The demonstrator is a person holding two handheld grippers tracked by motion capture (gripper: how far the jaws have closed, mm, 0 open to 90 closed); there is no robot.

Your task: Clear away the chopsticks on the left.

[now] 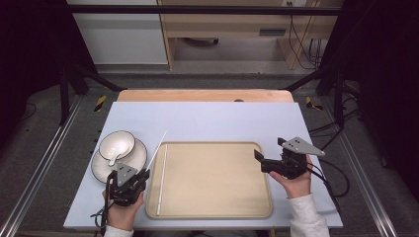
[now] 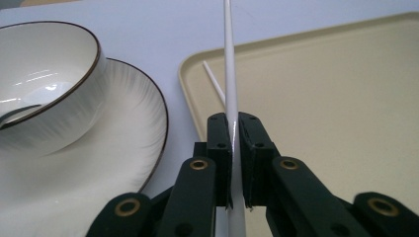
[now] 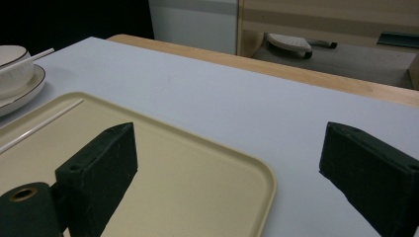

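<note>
My left gripper is shut on a thin white chopstick, which slants up and away over the tray's left rim. A second white chopstick lies flat inside the beige tray, along its left side. My right gripper hovers at the tray's right edge, open, with nothing between its jaws.
A white bowl with a dark rim sits on a matching plate left of the tray, close beside my left gripper. The light blue tabletop stretches beyond the tray.
</note>
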